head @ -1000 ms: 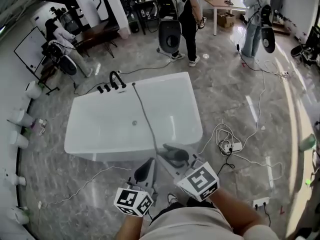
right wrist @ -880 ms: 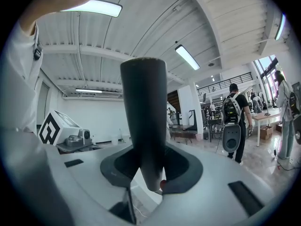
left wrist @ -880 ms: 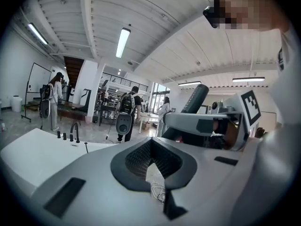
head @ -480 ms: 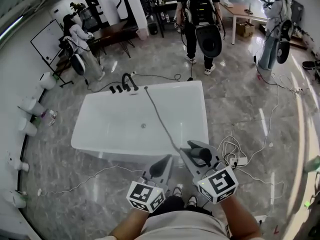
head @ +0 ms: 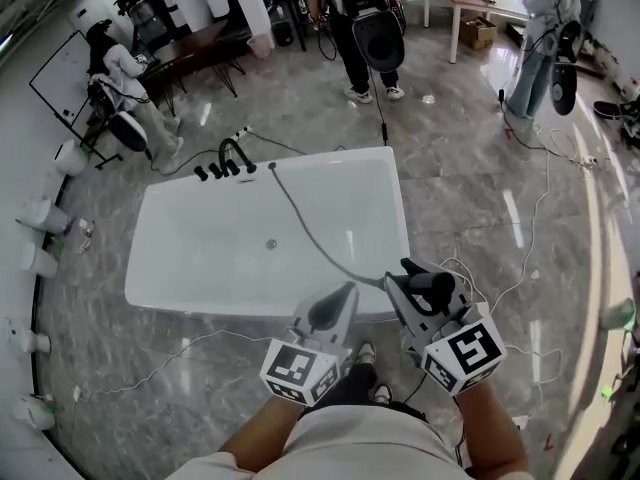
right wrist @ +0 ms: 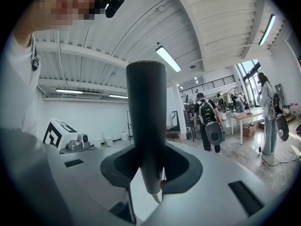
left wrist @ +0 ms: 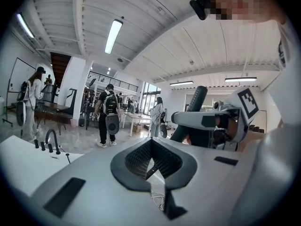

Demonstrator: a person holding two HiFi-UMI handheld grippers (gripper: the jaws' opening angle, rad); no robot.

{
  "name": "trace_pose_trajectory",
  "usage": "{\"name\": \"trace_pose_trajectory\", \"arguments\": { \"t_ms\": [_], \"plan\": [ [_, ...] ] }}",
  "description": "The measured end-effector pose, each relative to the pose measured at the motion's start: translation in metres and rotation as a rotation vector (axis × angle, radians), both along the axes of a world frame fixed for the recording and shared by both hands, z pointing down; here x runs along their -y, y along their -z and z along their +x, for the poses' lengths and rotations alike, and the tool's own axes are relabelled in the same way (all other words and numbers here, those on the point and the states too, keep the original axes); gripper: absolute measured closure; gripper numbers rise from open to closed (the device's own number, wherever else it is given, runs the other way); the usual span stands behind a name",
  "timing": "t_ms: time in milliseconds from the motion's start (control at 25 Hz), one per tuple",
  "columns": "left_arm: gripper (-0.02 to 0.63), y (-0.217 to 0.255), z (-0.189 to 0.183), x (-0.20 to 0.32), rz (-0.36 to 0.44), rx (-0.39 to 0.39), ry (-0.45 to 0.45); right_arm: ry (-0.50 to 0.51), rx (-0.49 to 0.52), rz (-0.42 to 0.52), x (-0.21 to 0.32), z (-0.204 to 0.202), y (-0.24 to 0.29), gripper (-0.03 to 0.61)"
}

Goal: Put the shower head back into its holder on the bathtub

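The dark grey shower head (head: 428, 286) stands between the jaws of my right gripper (head: 410, 283), which is shut on its handle (right wrist: 146, 126). This happens over the near right rim of the white bathtub (head: 160, 298). Its grey hose (head: 300, 223) runs across the tub to the far rim beside the black faucet (head: 232, 156). My left gripper (head: 340, 300) hovers just left of it, shut and empty. In the left gripper view the shut left gripper (left wrist: 150, 161) points across the tub, with the faucet (left wrist: 51, 140) far off at the left.
White and grey cables (head: 470, 278) lie on the marble floor right of the tub, and another runs under its near side. A person with a backpack (head: 360, 18) and others stand beyond the tub. White bottles (head: 35, 258) line the left wall.
Both grippers have moved right and up in the head view, closer to the tub's near right corner, the shower head still in the right one. The people behind have walked on.
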State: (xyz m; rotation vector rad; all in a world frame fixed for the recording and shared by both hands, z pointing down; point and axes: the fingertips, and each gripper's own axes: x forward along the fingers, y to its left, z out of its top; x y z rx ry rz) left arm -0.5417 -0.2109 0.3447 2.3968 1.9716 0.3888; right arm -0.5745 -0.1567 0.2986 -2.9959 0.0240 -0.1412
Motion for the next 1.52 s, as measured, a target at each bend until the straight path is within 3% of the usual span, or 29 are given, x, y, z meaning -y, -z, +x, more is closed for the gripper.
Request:
{"name": "trace_pose_trajectory", "arguments": {
  "t_ms": [320,800,1040,1520],
  "plan": [
    [0.609,-0.005,0.06,-0.045,-0.016,0.007,-0.052,-0.098,-0.006,-0.026,-0.05,0.041,0.014,0.452],
    [0.609,-0.024,0.059,-0.102,0.006,0.011,-0.122,-0.173,-0.022,-0.051,-0.122,0.041,0.031,0.453],
    [0.609,-0.037,0.054,-0.134,0.027,0.012,-0.098,-0.139,-0.024,-0.029,-0.158,0.043,0.022,0.453],
    [0.609,-0.051,0.048,-0.275,0.078,0.006,0.03,0.036,-0.055,0.085,-0.302,0.06,0.016,0.453]
  ]
}}
